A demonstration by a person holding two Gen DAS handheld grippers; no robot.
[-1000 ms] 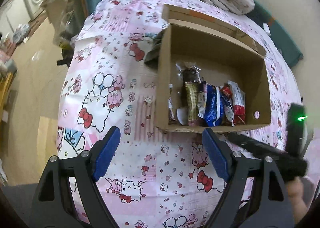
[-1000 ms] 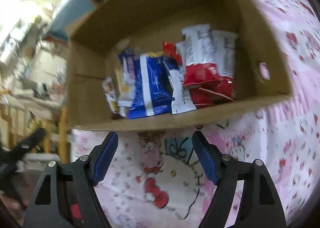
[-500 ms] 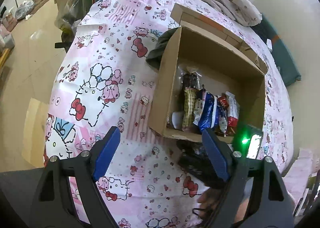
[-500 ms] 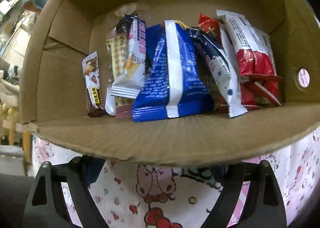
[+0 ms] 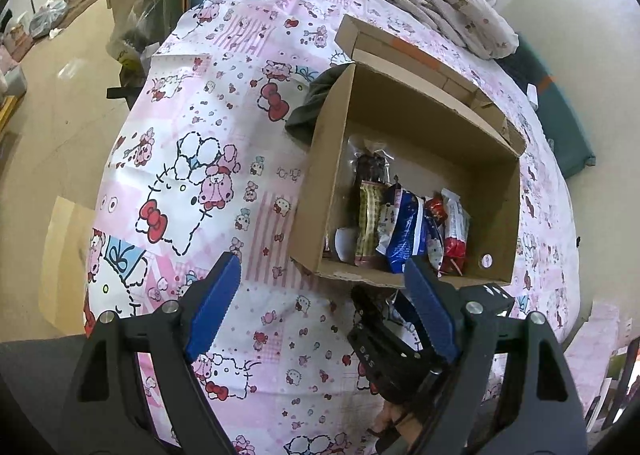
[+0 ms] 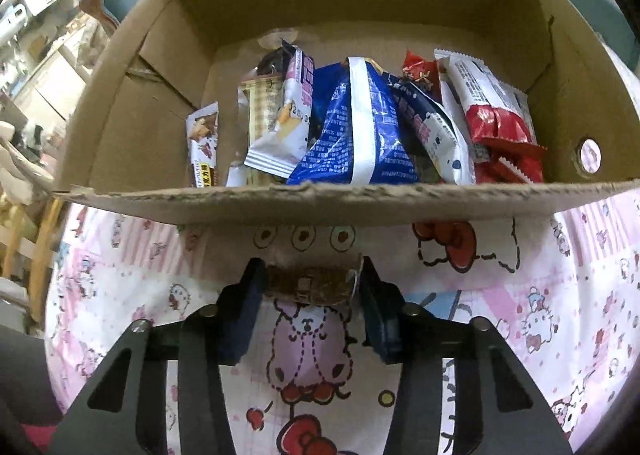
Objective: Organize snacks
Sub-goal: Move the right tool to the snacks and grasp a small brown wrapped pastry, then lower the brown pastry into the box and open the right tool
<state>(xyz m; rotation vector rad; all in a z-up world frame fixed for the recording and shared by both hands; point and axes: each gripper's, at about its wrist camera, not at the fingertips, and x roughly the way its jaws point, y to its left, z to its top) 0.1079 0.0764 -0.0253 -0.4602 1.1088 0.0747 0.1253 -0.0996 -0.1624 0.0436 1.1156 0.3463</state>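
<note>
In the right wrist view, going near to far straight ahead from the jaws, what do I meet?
Brown snack bar gripped in the right gripper → pink cartoon-print cloth → near wall of the cardboard box → blue-and-white packet standing among the other snacks → bare box floor → far wall.

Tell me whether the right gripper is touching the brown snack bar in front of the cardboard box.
Touching. The right wrist view shows the right gripper closed on the brown snack bar, both blue pads pressed against its ends, just short of the cardboard box.
</note>
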